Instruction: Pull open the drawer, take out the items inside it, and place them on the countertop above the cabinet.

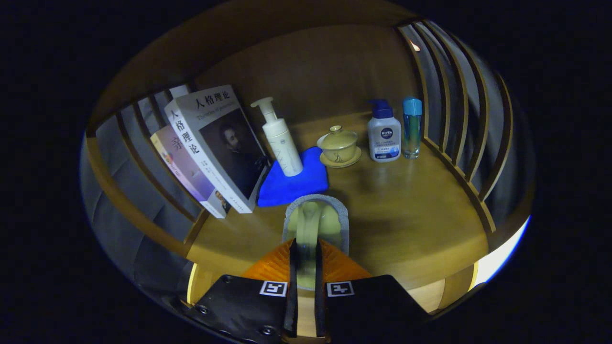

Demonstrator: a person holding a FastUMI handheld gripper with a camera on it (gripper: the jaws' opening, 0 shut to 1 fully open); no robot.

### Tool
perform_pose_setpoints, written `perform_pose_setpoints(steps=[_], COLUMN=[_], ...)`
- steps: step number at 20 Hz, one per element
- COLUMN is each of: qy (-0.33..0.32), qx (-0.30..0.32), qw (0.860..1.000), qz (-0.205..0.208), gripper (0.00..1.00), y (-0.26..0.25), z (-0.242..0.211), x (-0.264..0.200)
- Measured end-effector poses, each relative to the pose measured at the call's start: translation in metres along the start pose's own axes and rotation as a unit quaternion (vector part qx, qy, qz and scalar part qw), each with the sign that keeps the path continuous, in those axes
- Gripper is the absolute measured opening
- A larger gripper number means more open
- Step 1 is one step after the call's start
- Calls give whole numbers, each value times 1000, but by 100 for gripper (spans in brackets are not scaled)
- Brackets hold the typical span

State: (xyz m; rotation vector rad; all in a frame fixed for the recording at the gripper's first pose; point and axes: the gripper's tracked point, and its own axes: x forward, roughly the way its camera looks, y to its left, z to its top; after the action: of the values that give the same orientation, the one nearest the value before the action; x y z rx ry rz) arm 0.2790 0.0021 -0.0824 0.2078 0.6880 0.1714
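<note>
We saw the gripper (306, 267) pointing forward and slightly down over the wooden countertop (406, 215), its two fingers drawn close together and pinching a pale green and grey sponge-like pad (315, 222) that stood on edge between them. Both fingers pressed on the pad's folded middle, and its grey rim curved over the top just ahead of the fingertips. Whether the pad's lower edge touched the wood or hung just above it, we could not tell.

At about eleven o'clock from the pad lay a bright blue cloth (294, 184), close to it, with a white pump bottle (279, 138) standing on the cloth's far part. At ten o'clock two paperback books (215, 148) leaned against the slatted wooden rail (143, 186). At about one o'clock, farther off, sat a yellowish lidded ceramic cup on a saucer (338, 145), touching the cloth's far corner. Beyond it toward two o'clock stood a white lotion bottle with a dark blue pump (384, 131), and just beside that a clear bottle with a light blue cap (411, 128), near the other slatted side rail (459, 119).
</note>
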Motion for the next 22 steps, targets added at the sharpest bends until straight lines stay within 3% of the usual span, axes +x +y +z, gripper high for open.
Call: perform_pose_setpoints(steps=[7,11,15,22], qy=[6,5,-20,-124], qx=[-1,-4,-22,-73], qw=[1000,1000,999,989], qz=[-8,-12,-20,-34], gripper=[16,23,41,98], y=[3,3,5,15], z=[15,13,15,35], x=[27,33,28,-34])
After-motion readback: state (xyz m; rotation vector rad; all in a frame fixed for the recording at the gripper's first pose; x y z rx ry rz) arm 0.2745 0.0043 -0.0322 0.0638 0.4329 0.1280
